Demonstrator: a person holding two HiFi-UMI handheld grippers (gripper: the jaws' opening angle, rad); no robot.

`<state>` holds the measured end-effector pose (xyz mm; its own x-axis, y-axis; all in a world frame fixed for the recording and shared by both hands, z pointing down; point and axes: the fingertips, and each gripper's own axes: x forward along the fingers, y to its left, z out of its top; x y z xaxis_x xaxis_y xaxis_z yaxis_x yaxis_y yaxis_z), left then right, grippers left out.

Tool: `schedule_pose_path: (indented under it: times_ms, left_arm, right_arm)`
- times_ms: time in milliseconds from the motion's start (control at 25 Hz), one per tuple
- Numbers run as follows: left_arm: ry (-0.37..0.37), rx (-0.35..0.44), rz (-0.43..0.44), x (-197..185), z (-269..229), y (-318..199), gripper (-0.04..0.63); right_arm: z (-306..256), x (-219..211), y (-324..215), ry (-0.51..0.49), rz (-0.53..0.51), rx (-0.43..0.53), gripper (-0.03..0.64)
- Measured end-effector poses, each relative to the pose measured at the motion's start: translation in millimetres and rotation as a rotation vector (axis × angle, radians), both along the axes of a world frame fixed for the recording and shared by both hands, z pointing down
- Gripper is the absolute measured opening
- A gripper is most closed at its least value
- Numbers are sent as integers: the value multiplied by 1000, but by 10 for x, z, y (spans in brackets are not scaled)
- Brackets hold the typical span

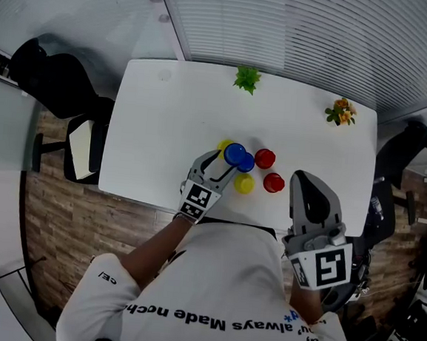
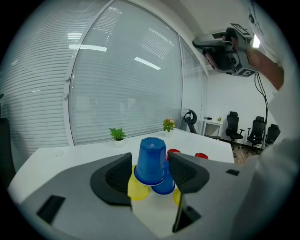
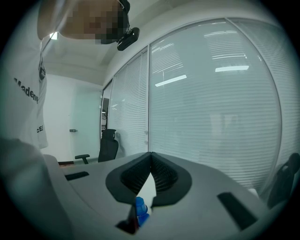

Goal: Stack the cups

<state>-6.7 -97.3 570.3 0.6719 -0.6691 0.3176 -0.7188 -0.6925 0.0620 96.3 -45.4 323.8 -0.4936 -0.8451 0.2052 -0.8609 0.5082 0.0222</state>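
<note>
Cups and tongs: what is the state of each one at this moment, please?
Left tongs: closed on the top blue cup.
Top blue cup: upside down, gripped at its sides.
Second blue cup: on the table, partly hidden behind the held cup.
Two yellow cups: on the table, unstacked.
Two red cups: on the table, apart, unstacked.
Right tongs: closed, empty.

Bright, even overhead light; soft shadows; strip-light glare on glass; heavy fisheye w/ dark corners.
</note>
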Motion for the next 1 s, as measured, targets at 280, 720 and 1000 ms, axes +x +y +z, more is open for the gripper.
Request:
schedule_pose_path:
  times_ms: [280,720,1000]
  left_arm:
    - [16,0,-1,-97,-54,136,225]
    - [39,25,21,-105,-170,323,51]
    - [48,41,21,-117,-237,329,40]
  right_arm:
    - [10,5,51,8,-7,6,6]
    - [302,50,152,60,-12,-33,17]
    - [667,136,179,86,5,-94,36]
